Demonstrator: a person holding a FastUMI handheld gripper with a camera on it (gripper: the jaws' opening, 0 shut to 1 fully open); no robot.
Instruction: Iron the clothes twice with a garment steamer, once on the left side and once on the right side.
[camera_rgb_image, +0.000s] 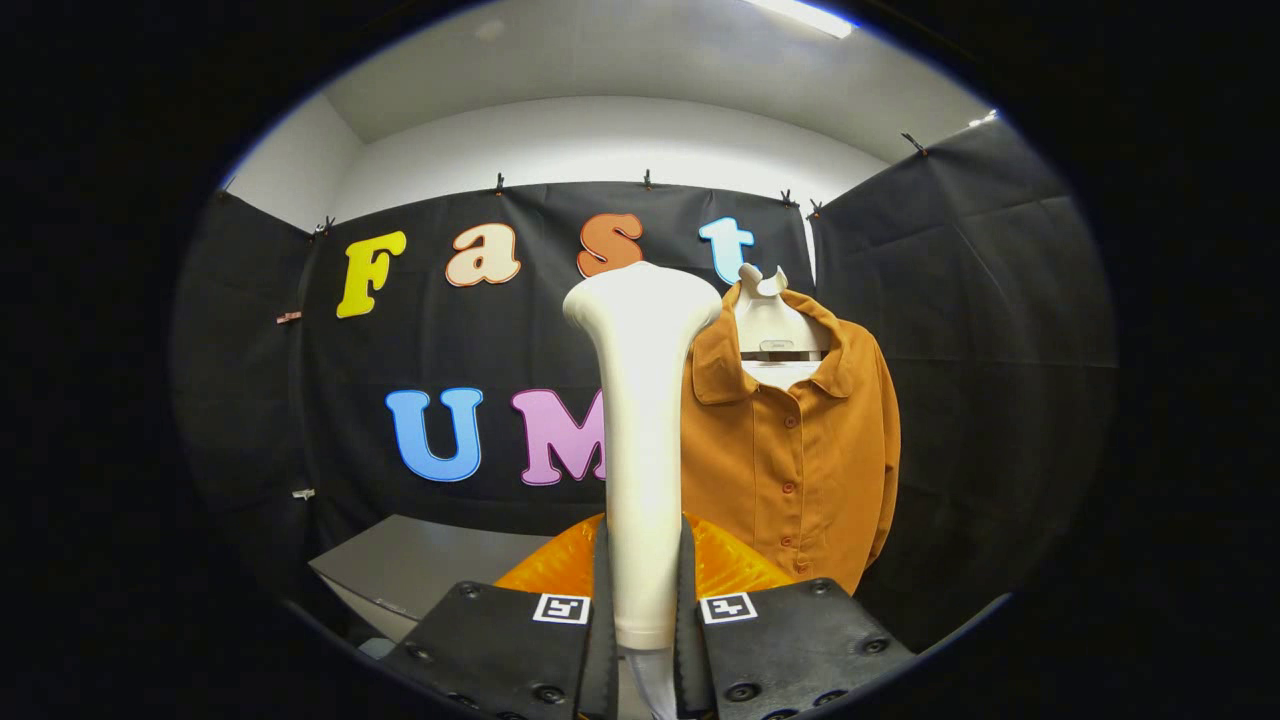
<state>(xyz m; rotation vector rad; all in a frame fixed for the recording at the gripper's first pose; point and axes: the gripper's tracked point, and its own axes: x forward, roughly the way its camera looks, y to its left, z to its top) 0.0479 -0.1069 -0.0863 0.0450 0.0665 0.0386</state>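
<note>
Black cloth walls the booth under a white ceiling, and against it an orange button-front shirt (800, 440) hangs on a pale hanger form (768, 318). Just beside the shirt's collar, toward the grey table (410, 560), rises the white garment steamer (640, 440), upright, its handle clenched between both fingers of the gripper (641, 620). Orange translucent material (730, 565) sits below the shirt, behind the fingers.

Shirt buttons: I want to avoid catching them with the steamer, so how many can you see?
4 on the orange shirt's front placket, one below another, beyond the garment steamer clamped in the hand-held gripper: near the collar, mid-chest, lower down, near the hem. More may be hidden.
</note>
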